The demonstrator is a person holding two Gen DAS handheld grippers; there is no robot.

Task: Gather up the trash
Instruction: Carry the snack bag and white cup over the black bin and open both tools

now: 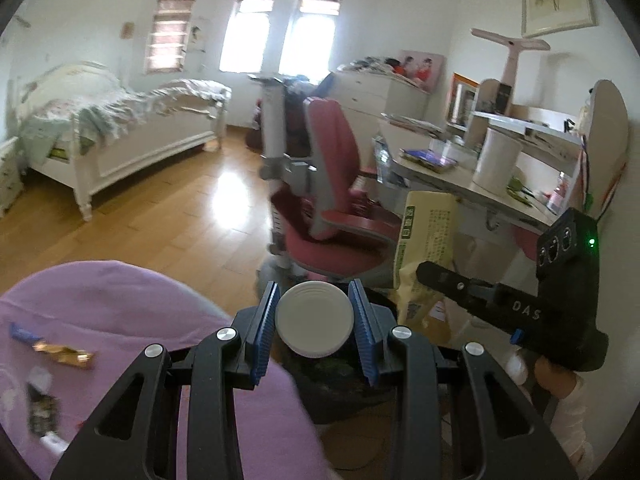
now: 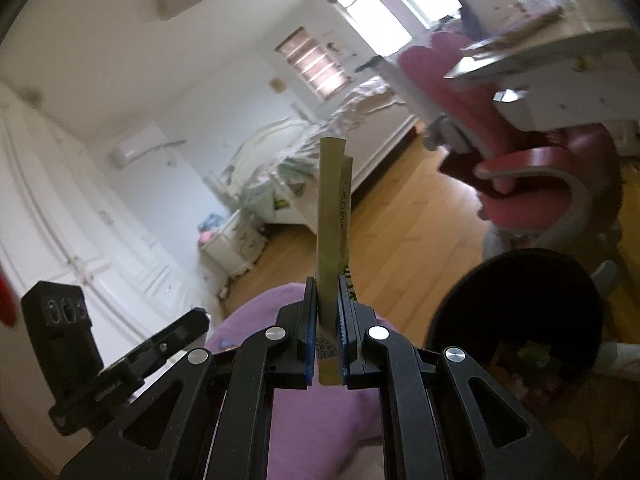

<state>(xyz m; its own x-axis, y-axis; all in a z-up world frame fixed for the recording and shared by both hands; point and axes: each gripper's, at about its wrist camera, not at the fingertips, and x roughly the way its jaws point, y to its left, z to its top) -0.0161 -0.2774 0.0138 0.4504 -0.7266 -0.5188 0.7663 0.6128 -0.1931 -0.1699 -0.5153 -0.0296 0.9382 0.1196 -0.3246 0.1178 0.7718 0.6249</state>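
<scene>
The right gripper (image 2: 324, 332) pinches one flat yellow wrapper (image 2: 332, 216), its long axis running straight out past the fingertips. The left gripper (image 1: 315, 320) clamps one white bottle cap (image 1: 315, 322) facing the camera. Three scraps (image 1: 60, 354) lie on the purple cushion (image 1: 120, 300); a dark bin (image 2: 516, 320) sits beside the pink chair (image 1: 332, 184).

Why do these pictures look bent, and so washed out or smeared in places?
Left wrist view: the fisheye lens curves the room, the windows blow out white, glare lies on the wood floor, and the pink chair is smeared. Right wrist view: tilted, dimmer and blurrier, the dark bin almost black inside, only the tongs and their yellow wrapper fairly sharp.
</scene>
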